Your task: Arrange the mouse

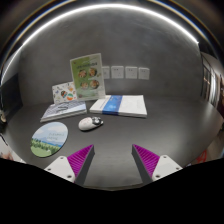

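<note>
The tool point(113, 160) hangs wide open and holds nothing, above the dark table point(150, 135). The mouse point(90, 123) lies beyond its fingers, between a round mat point(49, 139) and a book point(120, 105). This looks like the approach; next, probably, reach forward and straddle the mouse.

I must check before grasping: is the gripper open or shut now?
Open: the gripper shows a wide gap between its pads, holding nothing; the mouse lies beyond it.
</note>
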Tool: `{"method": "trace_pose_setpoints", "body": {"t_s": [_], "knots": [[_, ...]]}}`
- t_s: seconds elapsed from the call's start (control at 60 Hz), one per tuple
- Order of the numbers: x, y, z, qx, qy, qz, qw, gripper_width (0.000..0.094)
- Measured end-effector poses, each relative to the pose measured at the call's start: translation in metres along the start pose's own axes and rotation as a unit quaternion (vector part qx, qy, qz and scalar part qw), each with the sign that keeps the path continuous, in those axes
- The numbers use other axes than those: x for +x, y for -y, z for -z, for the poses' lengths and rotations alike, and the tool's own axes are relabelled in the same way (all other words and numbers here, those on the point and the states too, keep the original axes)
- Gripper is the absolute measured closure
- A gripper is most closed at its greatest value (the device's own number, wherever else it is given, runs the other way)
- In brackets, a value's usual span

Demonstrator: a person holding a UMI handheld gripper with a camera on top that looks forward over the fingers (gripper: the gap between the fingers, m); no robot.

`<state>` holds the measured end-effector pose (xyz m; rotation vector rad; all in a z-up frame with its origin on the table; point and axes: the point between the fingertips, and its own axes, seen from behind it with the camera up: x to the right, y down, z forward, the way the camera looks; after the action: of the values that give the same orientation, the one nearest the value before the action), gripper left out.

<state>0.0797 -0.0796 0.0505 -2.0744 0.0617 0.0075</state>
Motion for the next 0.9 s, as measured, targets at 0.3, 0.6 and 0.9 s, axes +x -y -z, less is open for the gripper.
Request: {"method": "trace_pose_setpoints", "body": {"t_s": [0.3,0.6,0.9], "knots": [[-0.066,0.004,-0.073,-0.039,0.063,0.021,0.997,0.0118],[-0.114,0.011,-0.147,-0.077,0.129,0.057,0.987,0.0114],[-0.137,0.047,-0.212,-0.078,0.083,0.036,0.993,0.0101]]}}
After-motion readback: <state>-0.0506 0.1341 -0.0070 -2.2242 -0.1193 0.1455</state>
